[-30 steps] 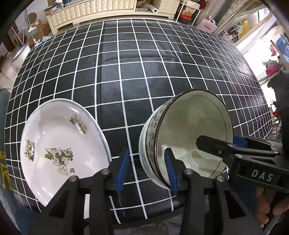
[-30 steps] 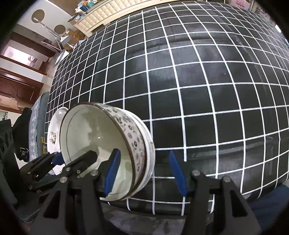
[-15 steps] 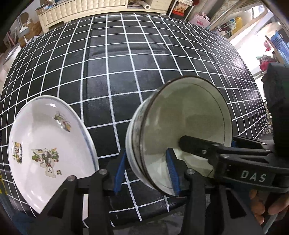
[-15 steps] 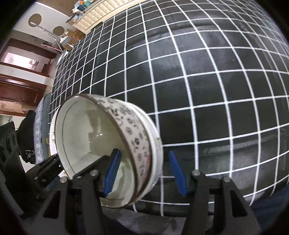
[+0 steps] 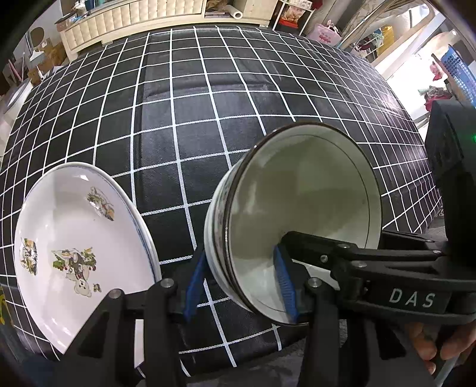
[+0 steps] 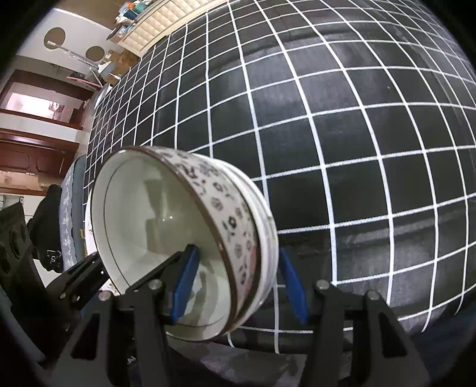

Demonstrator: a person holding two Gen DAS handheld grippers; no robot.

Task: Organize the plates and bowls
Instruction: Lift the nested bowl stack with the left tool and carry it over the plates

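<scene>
Two nested patterned bowls (image 5: pixel 297 193) (image 6: pixel 148 223) stand near the front edge of the black checked tablecloth (image 5: pixel 193 119). My left gripper (image 5: pixel 240 268) straddles their near-left rim, one blue pad outside against the wall and one inside. I see no clear squeeze, so it reads as open. My right gripper (image 6: pixel 238 253) straddles the rim further right, with the wall between wide-set pads, and is open. Its inner finger (image 5: pixel 327 247) reaches into the bowl beside my left inner pad. Stacked white plates (image 5: pixel 74 238) with animal prints lie to the left.
The cloth (image 6: pixel 327 119) stretches far back with nothing on it. A cream sideboard (image 5: pixel 134 20) stands behind the table, and shelves and clutter at the back right. A person's hand (image 5: pixel 440 351) holds the right gripper. The table's front edge runs just below the bowls.
Both cameras have come closer to the bowls, which look larger. The gaps between each outer pad and the bowl wall have closed. Bowls and plates kept their places on the cloth.
</scene>
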